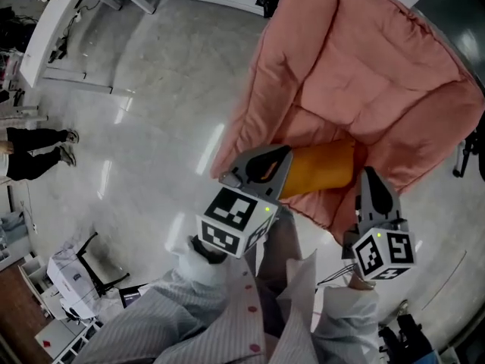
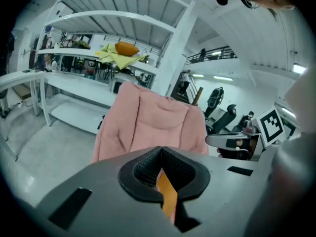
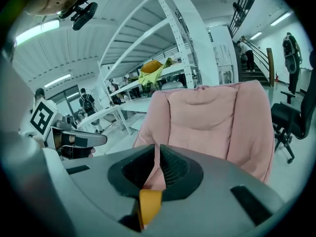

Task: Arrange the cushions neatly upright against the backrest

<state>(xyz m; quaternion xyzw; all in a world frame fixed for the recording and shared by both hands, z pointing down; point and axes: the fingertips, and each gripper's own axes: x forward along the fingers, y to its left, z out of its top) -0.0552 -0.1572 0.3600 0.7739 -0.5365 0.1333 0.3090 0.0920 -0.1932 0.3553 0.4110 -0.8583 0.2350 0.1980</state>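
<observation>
A pink padded chair (image 1: 356, 59) fills the upper right of the head view, and its backrest (image 2: 148, 122) (image 3: 207, 117) stands ahead in both gripper views. An orange cushion (image 1: 322, 165) lies across the front of its seat. My left gripper (image 1: 282, 156) is at the cushion's left end and my right gripper (image 1: 369, 174) at its right end. Each is shut, with a strip of the orange cushion (image 2: 168, 196) (image 3: 148, 206) caught between the jaws. The held edges are hidden in the head view.
White shelving (image 1: 53, 21) stands at the back left, with yellow and orange cushions (image 2: 123, 51) on a shelf. A person's legs (image 1: 38, 146) are at the far left. White boxes (image 1: 68, 279) sit at the lower left, and a black office chair (image 3: 291, 117) is on the right.
</observation>
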